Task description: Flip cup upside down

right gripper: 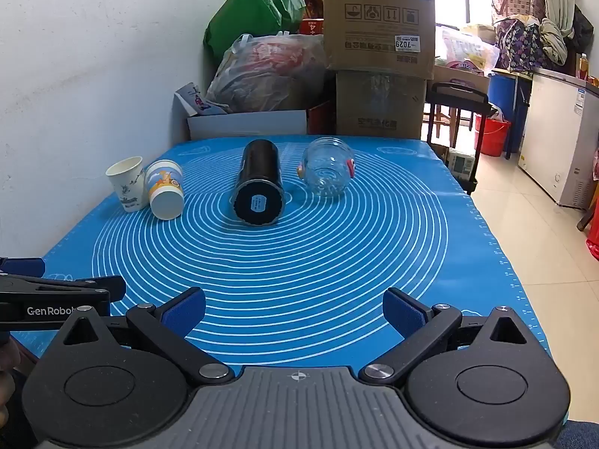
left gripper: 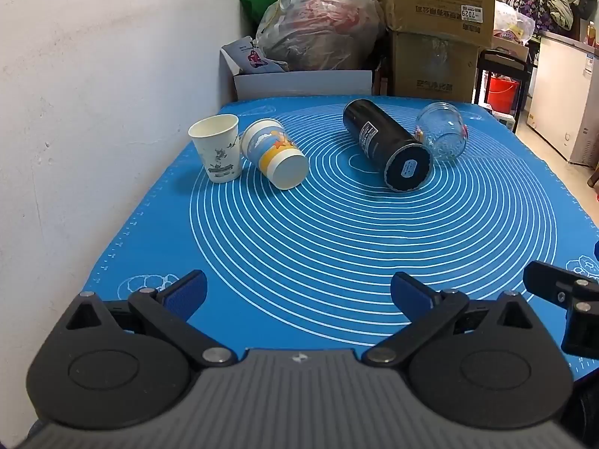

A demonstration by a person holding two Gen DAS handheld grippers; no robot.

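A white paper cup (left gripper: 218, 147) stands upright at the far left of the blue mat (left gripper: 337, 232). A blue and yellow paper cup (left gripper: 275, 153) lies on its side against it, base toward me. A black flask (left gripper: 387, 144) lies on its side mid-mat, next to a clear glass jar (left gripper: 441, 135) also on its side. The same things show in the right wrist view: white cup (right gripper: 126, 183), blue cup (right gripper: 164, 191), flask (right gripper: 259, 183), jar (right gripper: 326, 172). My left gripper (left gripper: 297, 293) and right gripper (right gripper: 294, 308) are open and empty at the mat's near edge, well short of the cups.
A white wall (left gripper: 93, 112) runs along the left side. Cardboard boxes (left gripper: 438, 30), a plastic bag (left gripper: 322, 31) and a white box (left gripper: 303, 82) stand behind the table. The right gripper's side (left gripper: 561, 292) shows at the left view's right edge. Tiled floor (right gripper: 524, 224) lies right.
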